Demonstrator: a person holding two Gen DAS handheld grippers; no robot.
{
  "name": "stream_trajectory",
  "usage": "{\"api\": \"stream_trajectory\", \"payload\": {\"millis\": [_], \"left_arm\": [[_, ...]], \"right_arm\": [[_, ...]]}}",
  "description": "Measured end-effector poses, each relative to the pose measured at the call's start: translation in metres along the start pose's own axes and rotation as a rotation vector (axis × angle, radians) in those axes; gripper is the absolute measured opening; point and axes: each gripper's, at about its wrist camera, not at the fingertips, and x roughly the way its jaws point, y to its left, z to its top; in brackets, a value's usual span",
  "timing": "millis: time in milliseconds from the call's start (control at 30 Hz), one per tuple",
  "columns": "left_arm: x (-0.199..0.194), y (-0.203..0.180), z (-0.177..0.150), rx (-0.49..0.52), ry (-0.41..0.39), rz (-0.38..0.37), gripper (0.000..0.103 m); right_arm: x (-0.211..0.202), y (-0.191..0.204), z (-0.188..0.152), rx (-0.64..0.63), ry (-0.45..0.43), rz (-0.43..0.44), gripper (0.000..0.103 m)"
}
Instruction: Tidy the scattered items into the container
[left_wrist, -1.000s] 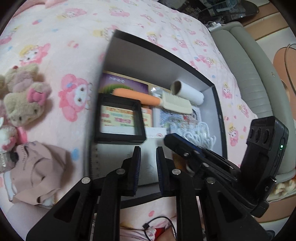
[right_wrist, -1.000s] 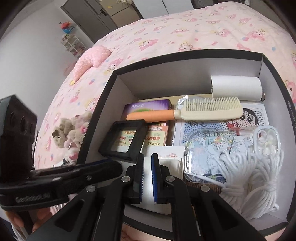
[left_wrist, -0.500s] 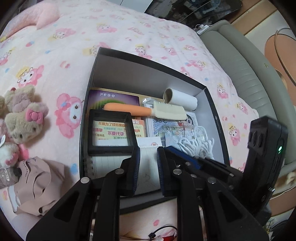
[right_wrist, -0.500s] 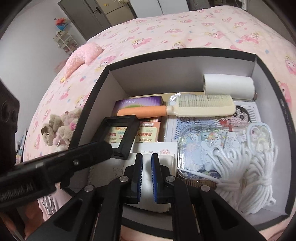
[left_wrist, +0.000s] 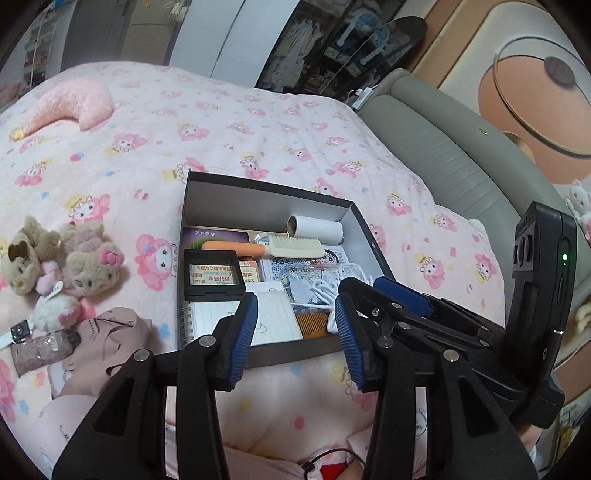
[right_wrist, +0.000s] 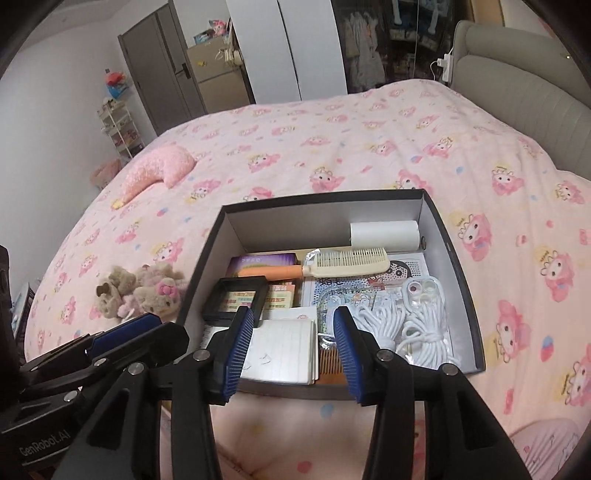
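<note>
Since the earlier frame both grippers have risen away from the box, and the white notepad (right_wrist: 282, 349) that was between their fingers now lies in the box. The left gripper (left_wrist: 295, 326) has its blue pads spread and still opening, with nothing between them. The right gripper (right_wrist: 293, 349) is the same, empty and opening. The notepad rests at the near edge of the dark box (right_wrist: 443, 236), beyond the fingertips, just beside the white cord (right_wrist: 413, 325) on its right. Farther in lie a cream comb (right_wrist: 351, 262) and a paper roll (right_wrist: 384, 234). Left of the box, plush toys (left_wrist: 70, 254) remain on the pink bedspread (left_wrist: 258, 129).
</note>
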Motion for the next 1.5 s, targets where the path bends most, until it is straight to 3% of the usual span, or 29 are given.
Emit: {"api": "stream_trajectory", "payload": {"millis": [133, 233, 400, 700, 833, 1033, 1133, 1267, 1333, 1433, 1500], "left_arm": [[-0.021, 0.006, -0.008, 0.049, -0.018, 0.046, 0.046], [-0.037, 0.025, -0.013, 0.006, -0.019, 0.039, 0.046], [-0.06, 0.056, -0.027, -0.025, -0.026, 0.121, 0.046], [-0.077, 0.143, -0.048, -0.236, -0.033, 0.179, 0.048], [-0.066, 0.186, -0.037, -0.333, -0.04, 0.237, 0.046], [-0.039, 0.242, -0.02, -0.432, -0.026, 0.274, 0.044], [-0.042, 0.261, -0.015, -0.462, -0.08, 0.313, 0.044], [-0.046, 0.295, -0.015, -0.553, -0.156, 0.255, 0.048], [-0.041, 0.313, -0.015, -0.605, -0.162, 0.225, 0.05], [-0.032, 0.339, -0.021, -0.714, -0.209, 0.107, 0.06], [-0.026, 0.353, -0.025, -0.764, -0.204, 0.097, 0.062]], "right_arm": [[-0.007, 0.018, -0.005, -0.051, 0.001, -0.002, 0.042], [-0.005, 0.038, -0.008, -0.084, 0.013, 0.027, 0.042], [0.005, 0.077, -0.016, -0.153, 0.033, 0.085, 0.042], [0.06, 0.147, -0.025, -0.259, 0.167, 0.265, 0.042], [0.086, 0.163, -0.001, -0.253, 0.148, 0.237, 0.042], [0.15, 0.185, 0.015, -0.228, 0.252, 0.218, 0.042], [0.17, 0.196, 0.017, -0.222, 0.279, 0.223, 0.042], [0.185, 0.224, 0.021, -0.28, 0.288, 0.313, 0.042], [0.193, 0.238, 0.024, -0.308, 0.274, 0.309, 0.042], [0.211, 0.252, 0.025, -0.329, 0.278, 0.302, 0.042], [0.223, 0.257, 0.023, -0.32, 0.302, 0.311, 0.042]]}}
